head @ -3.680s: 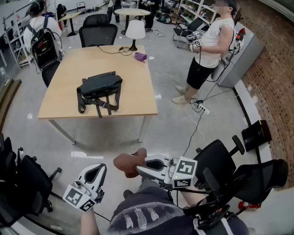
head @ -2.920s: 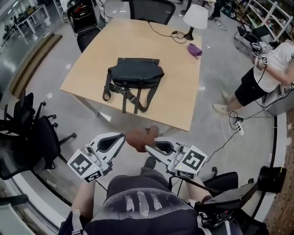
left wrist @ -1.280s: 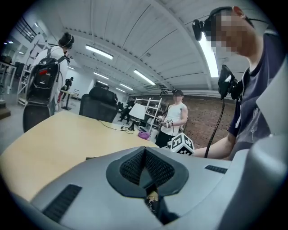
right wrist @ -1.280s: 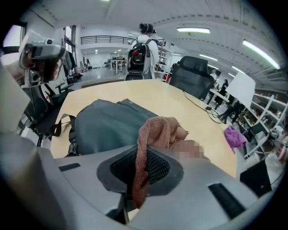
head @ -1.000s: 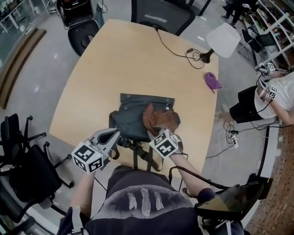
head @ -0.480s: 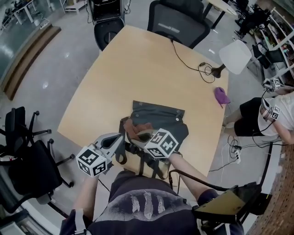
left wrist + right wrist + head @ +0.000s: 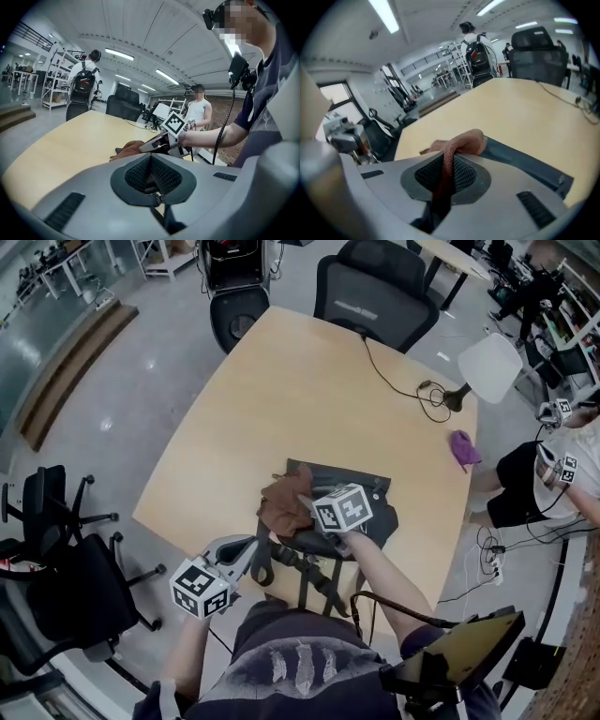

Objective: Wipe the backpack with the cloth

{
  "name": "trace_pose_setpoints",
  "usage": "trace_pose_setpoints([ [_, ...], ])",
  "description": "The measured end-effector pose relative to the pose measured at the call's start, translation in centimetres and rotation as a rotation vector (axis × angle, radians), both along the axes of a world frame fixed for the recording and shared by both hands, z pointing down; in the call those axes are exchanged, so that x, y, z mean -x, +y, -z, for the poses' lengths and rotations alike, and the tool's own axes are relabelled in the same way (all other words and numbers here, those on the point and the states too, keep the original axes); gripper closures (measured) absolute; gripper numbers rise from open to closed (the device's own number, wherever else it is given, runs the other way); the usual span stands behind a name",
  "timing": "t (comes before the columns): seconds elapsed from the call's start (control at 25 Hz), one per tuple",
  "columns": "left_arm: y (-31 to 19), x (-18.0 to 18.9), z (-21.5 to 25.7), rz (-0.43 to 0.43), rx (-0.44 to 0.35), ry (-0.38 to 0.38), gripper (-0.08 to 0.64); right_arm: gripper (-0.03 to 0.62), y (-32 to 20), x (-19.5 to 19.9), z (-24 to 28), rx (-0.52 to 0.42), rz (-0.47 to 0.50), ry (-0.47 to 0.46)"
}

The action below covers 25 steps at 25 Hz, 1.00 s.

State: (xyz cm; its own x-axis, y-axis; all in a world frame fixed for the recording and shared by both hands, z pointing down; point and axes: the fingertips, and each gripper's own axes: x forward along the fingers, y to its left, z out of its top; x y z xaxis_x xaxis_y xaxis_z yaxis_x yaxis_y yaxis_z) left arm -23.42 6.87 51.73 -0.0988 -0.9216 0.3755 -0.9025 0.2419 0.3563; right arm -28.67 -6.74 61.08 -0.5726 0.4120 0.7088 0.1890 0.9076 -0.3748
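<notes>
Looking down from the head camera, a pale wooden table [image 7: 281, 399] fills the middle of the picture. At lower left, the left gripper [image 7: 246, 554] hangs off the table's near edge, near the backpack's dangling straps. Its own view shows its jaws pressed together with nothing between them [image 7: 152, 176]. A second ago it sat closer to the bag's near left corner.

Just to the right, a rust-brown cloth [image 7: 281, 502] lies bunched on the left edge of the dark backpack [image 7: 380, 519]. A second ago the cloth rested nearer the middle of the bag's top, so it has travelled leftward across it. The right gripper [image 7: 309, 517] reaches in from the right, and its view shows its jaws pinching a fold of the cloth [image 7: 461, 140] against the bag's grey-blue surface [image 7: 525, 161].

The backpack lies flat near the table's front right corner, in the same place as before. Farther right, a small purple item [image 7: 462, 448] and a white-shaded lamp [image 7: 487, 362] stand at the table's far right edge.
</notes>
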Motion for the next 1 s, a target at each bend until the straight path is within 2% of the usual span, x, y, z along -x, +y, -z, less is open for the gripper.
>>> trace_pose_setpoints([
  [0.12,0.3,-0.2,-0.2,-0.002,0.005,0.006,0.554,0.56,-2.4,-1.6,-2.6,-0.207,0.056,0.055],
  [0.24,0.1,-0.1,-0.3,-0.011,0.006,0.01,0.554,0.56,-4.1,-2.8,-2.9,-0.3,0.075,0.064],
  [0.36,-0.7,-0.2,-0.3,-0.031,0.003,0.012,0.554,0.56,-6.2,-4.0,-3.1,-0.357,0.07,0.078],
  [0.48,-1.6,-0.3,-0.3,-0.054,-0.003,0.01,0.554,0.56,-9.4,-5.7,-3.4,-0.402,0.025,0.108],
  [0.84,-4.5,-1.2,-0.3,-0.105,-0.004,0.024,0.554,0.56,-20.9,-11.9,-2.4,-0.499,-0.162,0.188],
  [1.0,-6.1,-2.0,0.1,-0.13,-0.023,0.03,0.554,0.56,-25.3,-13.4,0.6,-0.536,-0.287,0.158],
])
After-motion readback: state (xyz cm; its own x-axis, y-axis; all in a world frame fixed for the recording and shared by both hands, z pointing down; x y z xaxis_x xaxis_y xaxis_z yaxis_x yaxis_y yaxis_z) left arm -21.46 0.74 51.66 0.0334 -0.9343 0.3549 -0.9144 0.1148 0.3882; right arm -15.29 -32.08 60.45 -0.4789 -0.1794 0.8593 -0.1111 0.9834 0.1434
